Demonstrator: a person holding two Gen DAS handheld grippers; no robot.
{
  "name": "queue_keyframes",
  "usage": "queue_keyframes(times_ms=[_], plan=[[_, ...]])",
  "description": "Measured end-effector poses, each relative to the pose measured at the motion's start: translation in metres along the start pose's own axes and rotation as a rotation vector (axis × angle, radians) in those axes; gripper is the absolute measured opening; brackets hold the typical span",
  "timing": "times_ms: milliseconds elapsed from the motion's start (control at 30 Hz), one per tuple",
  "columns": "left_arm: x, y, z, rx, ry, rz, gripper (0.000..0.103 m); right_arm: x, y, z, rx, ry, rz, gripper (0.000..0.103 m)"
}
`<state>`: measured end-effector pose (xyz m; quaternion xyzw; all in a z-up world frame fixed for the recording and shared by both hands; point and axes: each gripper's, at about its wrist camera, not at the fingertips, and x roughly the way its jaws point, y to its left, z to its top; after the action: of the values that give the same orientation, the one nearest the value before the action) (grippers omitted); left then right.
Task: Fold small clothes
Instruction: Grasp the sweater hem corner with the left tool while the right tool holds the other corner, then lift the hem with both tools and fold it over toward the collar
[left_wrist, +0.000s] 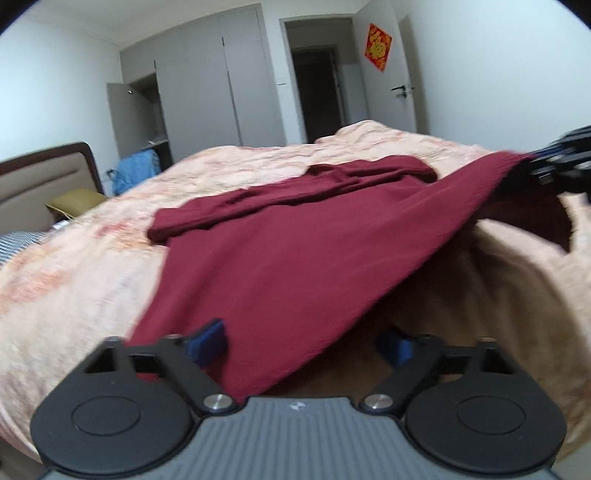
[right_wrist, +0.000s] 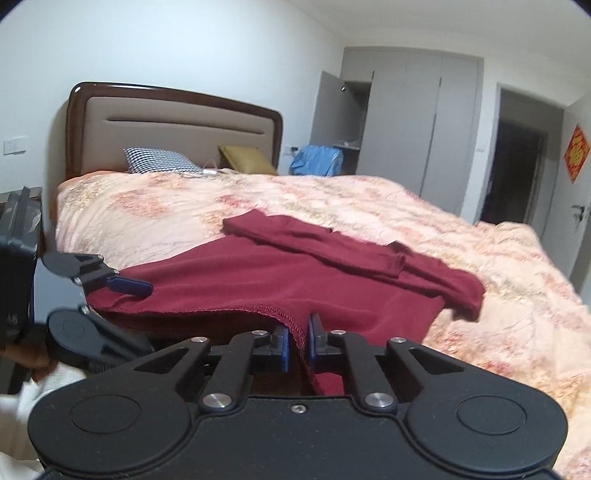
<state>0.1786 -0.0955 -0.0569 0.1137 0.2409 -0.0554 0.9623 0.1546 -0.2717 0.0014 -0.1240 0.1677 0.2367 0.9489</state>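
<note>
A dark red knit garment (left_wrist: 295, 251) lies on the bed, its sleeves folded across the far part, its near hem lifted off the quilt. My left gripper (left_wrist: 299, 341) has its jaws wide apart, and the hem drapes over the gap; it also shows at the left of the right wrist view (right_wrist: 122, 291), with one blue pad lying on top of the hem. My right gripper (right_wrist: 298, 341) is shut on the garment's (right_wrist: 280, 273) other hem corner, the cloth pinched between its blue pads. It shows at the right edge of the left wrist view (left_wrist: 535, 166), holding that corner up.
The bed has a peach floral quilt (right_wrist: 461, 251) and a brown headboard (right_wrist: 173, 125). A checked pillow (right_wrist: 159, 160) and an olive cushion (right_wrist: 245, 158) lie at its head. Grey wardrobes (left_wrist: 207, 96), blue cloth (right_wrist: 317, 160) and an open doorway (left_wrist: 317, 92) are beyond.
</note>
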Motion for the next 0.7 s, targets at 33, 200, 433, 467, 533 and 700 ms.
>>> queue_keyframes(times_ms=[33,200,433,467,533,700], plan=[[-0.001,0.005,-0.001,0.016,-0.003,0.015,0.069,-0.002,0.000,-0.002,-0.004,-0.005,-0.012,0.008],[-0.005,0.029,-0.014,0.126,-0.004,0.122,0.057,0.000,0.005,-0.012,-0.066,0.007,-0.069,0.007],[-0.013,0.051,-0.013,0.206,-0.014,0.111,0.011,0.019,0.017,-0.041,-0.115,0.110,-0.070,0.010],[-0.015,0.052,-0.010,0.217,-0.023,0.106,0.011,0.021,0.020,-0.045,-0.122,0.118,-0.068,0.014],[-0.018,0.057,-0.004,0.216,-0.040,0.094,0.010,0.023,0.025,-0.052,-0.130,0.134,-0.069,0.020],[-0.016,0.075,0.018,0.149,-0.052,0.075,0.010,0.030,0.031,-0.065,-0.145,0.166,-0.067,0.044]])
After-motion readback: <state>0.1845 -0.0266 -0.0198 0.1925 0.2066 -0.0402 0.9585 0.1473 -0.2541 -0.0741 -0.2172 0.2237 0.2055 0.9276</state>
